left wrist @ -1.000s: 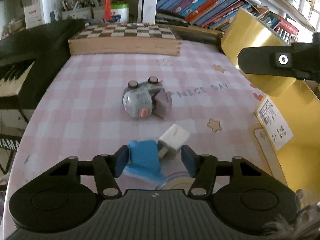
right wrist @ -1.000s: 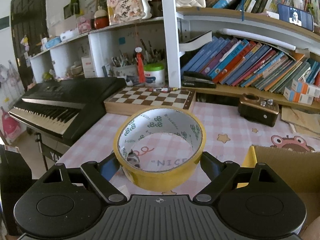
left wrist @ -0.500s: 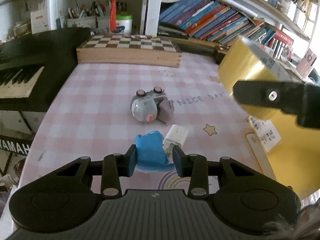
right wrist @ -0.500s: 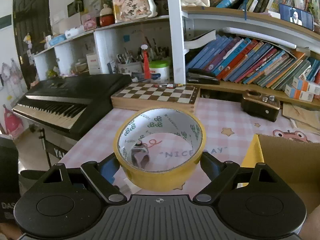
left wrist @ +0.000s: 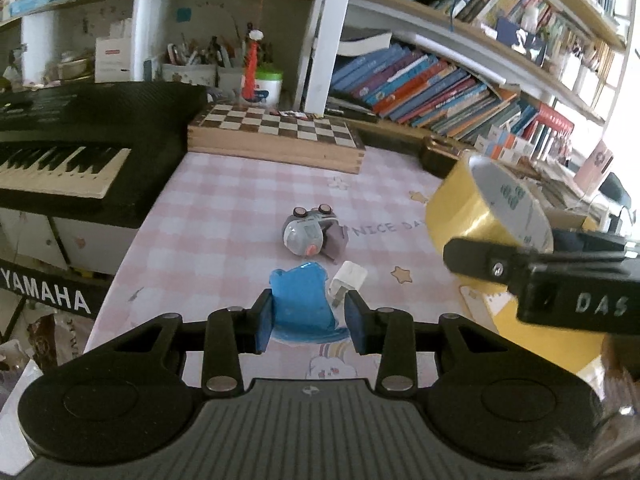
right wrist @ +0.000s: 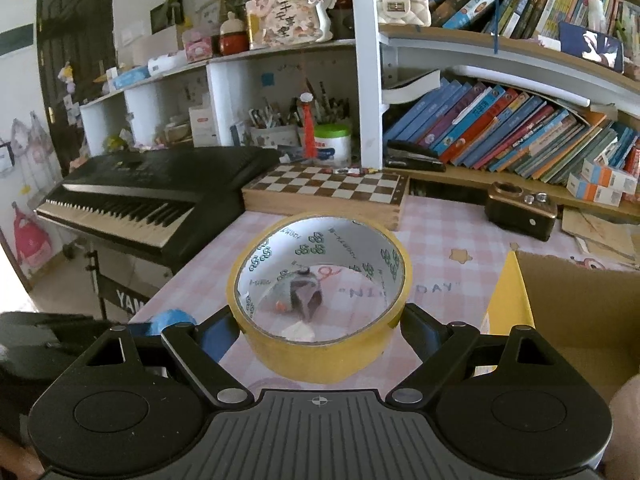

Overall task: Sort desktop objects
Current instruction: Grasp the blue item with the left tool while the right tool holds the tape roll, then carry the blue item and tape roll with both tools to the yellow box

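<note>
While the left gripper [left wrist: 308, 316] pinches a blue object [left wrist: 301, 302] between its jaws near the desk's [left wrist: 224, 216] front edge, the right gripper [right wrist: 320, 330] holds a yellow tape roll [right wrist: 320, 300] raised above the desk, jaws pressed against the roll's outer sides. The roll's open core faces the right wrist camera, and green printing shows on its inner wall. In the left wrist view the tape roll [left wrist: 486, 208] and the right gripper [left wrist: 536, 276] stand at the right, above a yellow-lined cardboard box [left wrist: 560, 344] at the desk's right edge. A white charger plug [left wrist: 347, 281] lies on the pink checked desk cover just beside the blue object, close to the left gripper's right jaw; whether it touches cannot be told. Farther toward the desk's middle lies a grey toy [left wrist: 310, 233], also visible through the tape roll's core in the right wrist view [right wrist: 298, 290]. A chessboard box [right wrist: 326, 192] sits along the desk's rear edge, with a brown radio [right wrist: 520, 210] near the rear right. A black keyboard [right wrist: 140, 196] stands beyond the desk's left edge. The box [right wrist: 576, 320] appears at right in the right wrist view.
</note>
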